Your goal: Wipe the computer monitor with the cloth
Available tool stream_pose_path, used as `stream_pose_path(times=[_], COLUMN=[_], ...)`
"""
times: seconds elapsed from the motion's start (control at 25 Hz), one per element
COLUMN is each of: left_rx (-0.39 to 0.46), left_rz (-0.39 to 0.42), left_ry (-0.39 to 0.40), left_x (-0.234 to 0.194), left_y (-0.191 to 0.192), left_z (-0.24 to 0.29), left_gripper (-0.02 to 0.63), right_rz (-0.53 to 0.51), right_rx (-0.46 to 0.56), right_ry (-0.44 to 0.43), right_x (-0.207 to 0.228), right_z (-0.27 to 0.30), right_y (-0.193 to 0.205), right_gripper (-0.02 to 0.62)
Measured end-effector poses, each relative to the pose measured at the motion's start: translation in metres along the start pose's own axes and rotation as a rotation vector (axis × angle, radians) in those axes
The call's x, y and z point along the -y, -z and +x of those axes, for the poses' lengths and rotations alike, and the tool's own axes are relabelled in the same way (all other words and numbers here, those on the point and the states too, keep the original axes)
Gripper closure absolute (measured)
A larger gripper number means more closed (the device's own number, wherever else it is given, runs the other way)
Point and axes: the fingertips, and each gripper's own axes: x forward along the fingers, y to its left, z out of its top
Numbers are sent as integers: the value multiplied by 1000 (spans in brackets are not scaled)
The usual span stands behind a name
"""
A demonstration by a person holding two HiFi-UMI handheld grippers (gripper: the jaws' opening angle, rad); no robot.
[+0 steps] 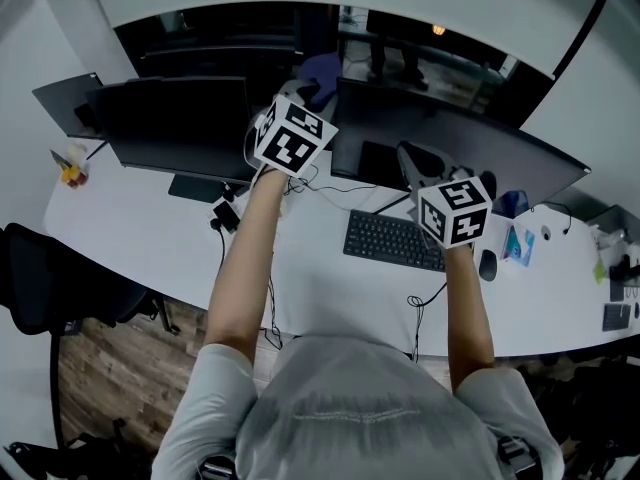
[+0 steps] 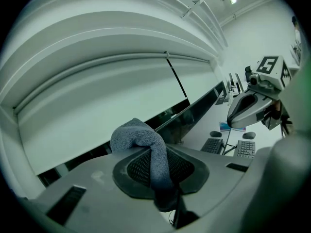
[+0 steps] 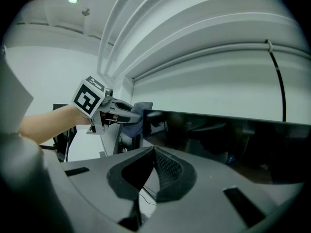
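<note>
White curved desk (image 1: 320,298) lies below you, carrying a wide computer monitor (image 3: 233,144), a second monitor (image 1: 175,118) to its left, a keyboard (image 1: 393,240) and a mouse (image 1: 487,265). Your left claw (image 2: 163,178) is clenched on a blue-grey cloth (image 2: 138,137), which bunches up above its jaws. You hold it raised at the upper left corner of the wide computer monitor. Your right claw (image 3: 151,171) is closed on nothing and is held lower, facing the same dark screen from above the keyboard.
</note>
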Motion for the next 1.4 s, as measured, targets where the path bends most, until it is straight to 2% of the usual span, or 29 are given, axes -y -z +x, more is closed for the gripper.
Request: stream_pose_path(times=[0.16, 0.28, 0.52, 0.8, 1.04, 1.4], left_rx=[-14, -17, -29, -33, -61, -106], left_rz=[65, 52, -17, -174, -275, -349], left_ry=[-3, 8, 38, 62, 80, 77], left_x=[5, 12, 26, 41, 50, 67], left_y=[5, 10, 34, 69, 106, 148], left_z=[1, 2, 10, 22, 37, 56], left_gripper=[554, 554, 554, 554, 554, 551], right_rz=[15, 20, 40, 70, 85, 131], right_rx=[-7, -8, -3, -19, -48, -93], right_ry=[-4, -4, 6, 25, 33, 61], right_x=[0, -1, 1, 5, 5, 14], right_z=[2, 1, 0, -3, 1, 8], right_y=[6, 9, 20, 42, 61, 89], right_gripper=[594, 594, 594, 594, 594, 594])
